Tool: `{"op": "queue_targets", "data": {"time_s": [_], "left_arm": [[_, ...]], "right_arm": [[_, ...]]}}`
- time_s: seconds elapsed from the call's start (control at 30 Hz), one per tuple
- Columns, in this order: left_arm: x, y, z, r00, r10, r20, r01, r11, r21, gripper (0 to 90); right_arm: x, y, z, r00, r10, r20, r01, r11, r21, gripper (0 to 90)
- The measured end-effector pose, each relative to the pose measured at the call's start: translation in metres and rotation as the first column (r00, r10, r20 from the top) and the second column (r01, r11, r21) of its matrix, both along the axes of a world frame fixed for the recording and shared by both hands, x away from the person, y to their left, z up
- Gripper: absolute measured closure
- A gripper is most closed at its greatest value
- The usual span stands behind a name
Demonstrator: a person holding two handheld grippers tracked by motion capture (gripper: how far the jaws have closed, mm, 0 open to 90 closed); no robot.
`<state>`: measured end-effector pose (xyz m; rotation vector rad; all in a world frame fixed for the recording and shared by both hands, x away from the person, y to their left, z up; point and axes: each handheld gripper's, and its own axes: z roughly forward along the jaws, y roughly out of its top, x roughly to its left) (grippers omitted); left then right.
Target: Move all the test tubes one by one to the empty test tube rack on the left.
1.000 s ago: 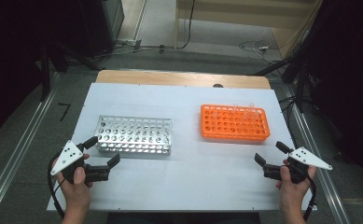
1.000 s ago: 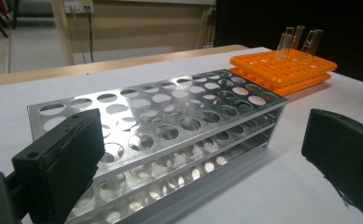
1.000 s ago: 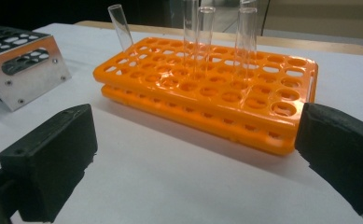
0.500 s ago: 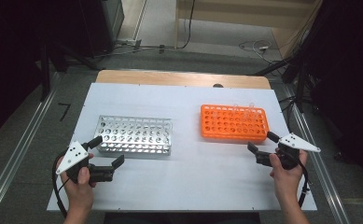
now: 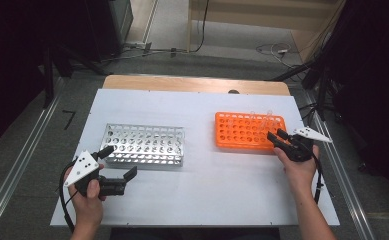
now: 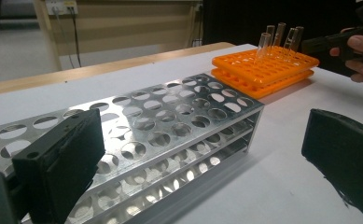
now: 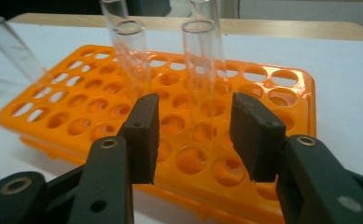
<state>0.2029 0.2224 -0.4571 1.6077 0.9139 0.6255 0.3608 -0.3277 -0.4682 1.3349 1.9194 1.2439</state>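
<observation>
Your right gripper (image 7: 195, 140), jaws just narrowing yet apparently not pinching, faces an upright glass tube (image 7: 202, 70) straight ahead in the orange rack (image 5: 249, 131) near the desk's (image 5: 207, 190) right edge.

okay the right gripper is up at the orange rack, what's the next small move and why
Probably ease the right gripper forward a little, then close on the glass tube ahead. Its jaws have just been closing, yet the pads stand short of the tube, nothing between them, over the orange rack.
</observation>
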Motion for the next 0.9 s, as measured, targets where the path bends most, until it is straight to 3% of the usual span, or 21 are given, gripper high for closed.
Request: {"op": "queue_targets", "data": {"time_s": [0.13, 0.27, 0.43, 0.67, 0.9], "left_arm": [[0.001, 0.001, -0.001, 1.0000, 0.004, -0.007, -0.004, 1.0000, -0.007, 0.0], [0.001, 0.001, -0.001, 1.0000, 0.000, -0.007, 0.000, 1.0000, -0.001, 0.0], [0.001, 0.000, -0.002, 1.0000, -0.002, -0.008, 0.002, 1.0000, 0.000, 0.0], [0.000, -0.004, -0.002, 0.9998, -0.019, -0.010, 0.019, 0.9998, 0.007, 0.0], [-0.002, -0.008, -0.001, 0.9993, -0.036, -0.009, 0.036, 0.9993, 0.008, 0.0]], "right_arm": [[0.008, 0.002, -0.005, 0.9999, -0.010, -0.006, 0.010, 0.9999, -0.004, 52.9], [0.012, 0.005, -0.010, 0.9999, -0.011, 0.003, 0.011, 0.9995, -0.030, 58.9], [0.014, 0.008, -0.013, 0.9999, -0.008, 0.009, 0.008, 0.9996, -0.025, 67.6], [0.015, 0.012, -0.015, 0.9992, -0.028, 0.028, 0.030, 0.9978, -0.059, 73.4], [0.013, 0.010, -0.011, 0.9981, -0.043, 0.044, 0.044, 0.9987, -0.025, 73.9]]}}
